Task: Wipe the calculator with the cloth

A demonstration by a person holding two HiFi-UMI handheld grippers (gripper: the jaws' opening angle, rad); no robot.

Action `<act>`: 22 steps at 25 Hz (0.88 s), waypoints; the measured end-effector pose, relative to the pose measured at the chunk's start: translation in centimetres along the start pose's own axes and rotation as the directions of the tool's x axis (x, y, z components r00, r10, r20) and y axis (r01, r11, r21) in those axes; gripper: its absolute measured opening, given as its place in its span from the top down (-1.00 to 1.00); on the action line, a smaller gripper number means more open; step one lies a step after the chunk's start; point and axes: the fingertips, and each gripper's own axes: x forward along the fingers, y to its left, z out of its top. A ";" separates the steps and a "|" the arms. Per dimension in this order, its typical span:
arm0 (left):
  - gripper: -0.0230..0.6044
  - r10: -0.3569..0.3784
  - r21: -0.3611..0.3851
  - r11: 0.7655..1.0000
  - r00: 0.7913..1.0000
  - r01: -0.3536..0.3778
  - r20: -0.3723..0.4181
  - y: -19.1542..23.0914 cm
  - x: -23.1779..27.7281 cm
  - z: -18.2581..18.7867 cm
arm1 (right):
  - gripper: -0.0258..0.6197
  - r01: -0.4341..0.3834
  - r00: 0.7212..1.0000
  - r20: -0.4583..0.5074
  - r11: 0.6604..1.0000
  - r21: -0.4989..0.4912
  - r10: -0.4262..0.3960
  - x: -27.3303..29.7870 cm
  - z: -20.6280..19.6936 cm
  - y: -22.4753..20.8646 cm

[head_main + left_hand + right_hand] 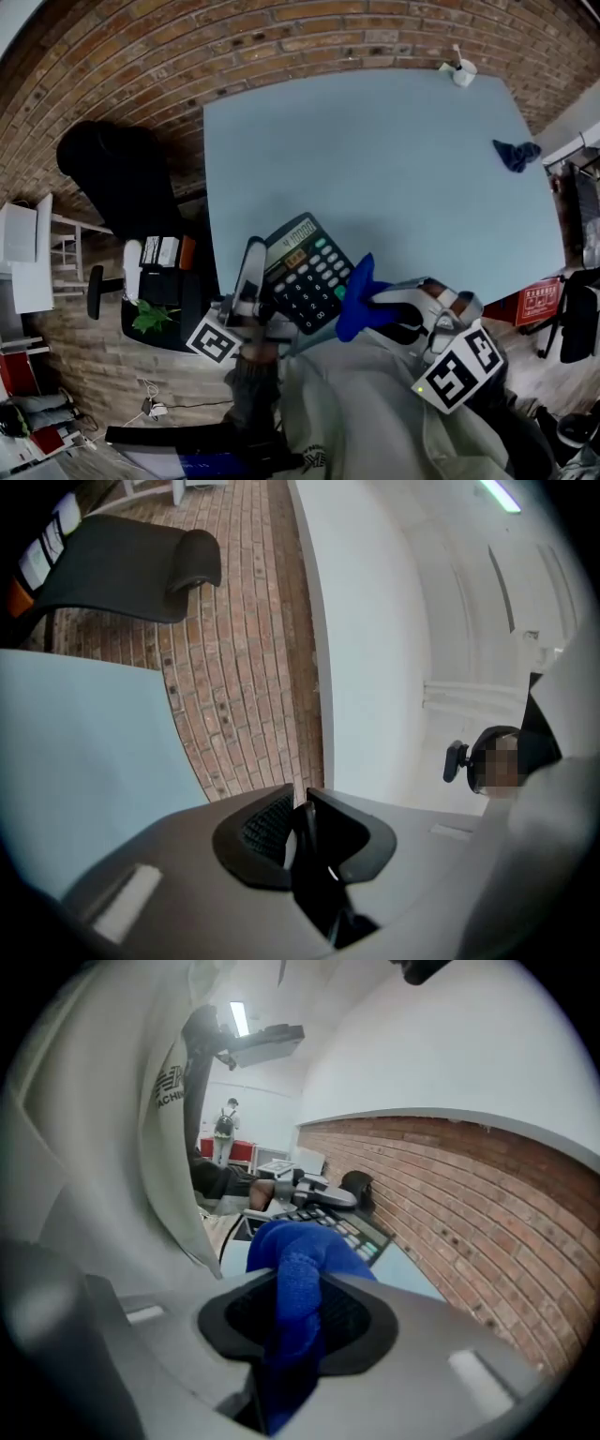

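Black calculator [305, 272] being gripped by its left edge in the left gripper [302, 829], over the near left corner of the table [394, 159], blue cloth [356, 300] being clenched in the right gripper [300, 1321], against the calculator's right edge

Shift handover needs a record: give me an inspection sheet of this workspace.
Surface: light blue table.
Job's things: calculator at the near left corner, blue cloth touching its right edge.
Clutter: dark cloth far right; small white object at far edge.
Grippers: left gripper shut on calculator; right gripper shut on blue cloth.
Cables: thin cable on floor, left.
Surroundings: brick floor, black chair, green plant.
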 end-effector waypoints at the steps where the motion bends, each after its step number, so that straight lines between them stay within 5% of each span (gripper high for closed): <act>1: 0.80 0.004 -0.020 1.000 1.000 -0.003 0.025 0.2 -0.1 0.2 | 0.59 -0.028 1.000 0.013 1.000 -0.013 0.028 0.5 0.6 1.0; 9: 0.80 -0.049 -0.189 0.979 0.992 0.071 0.118 -0.1 0.3 0.4 | 0.59 -0.136 0.979 0.136 0.985 -0.111 0.151 3.8 5.1 5.5; 15: 0.80 -0.088 -0.204 0.973 0.990 0.110 0.113 -0.4 -0.1 1.2 | 0.59 0.061 0.990 0.134 0.996 -0.063 -0.052 1.5 1.4 0.6; 19: 0.80 -0.123 -0.267 0.951 0.984 0.155 0.132 -0.7 -0.3 1.4 | 0.59 0.265 0.956 0.146 0.962 -0.067 -0.253 0.9 0.4 -2.2; 22: 0.81 -0.162 -0.317 0.931 0.983 0.183 0.092 -1.4 0.4 -0.7 | 0.59 0.242 0.953 0.212 0.965 -0.099 -0.218 2.2 2.1 -0.6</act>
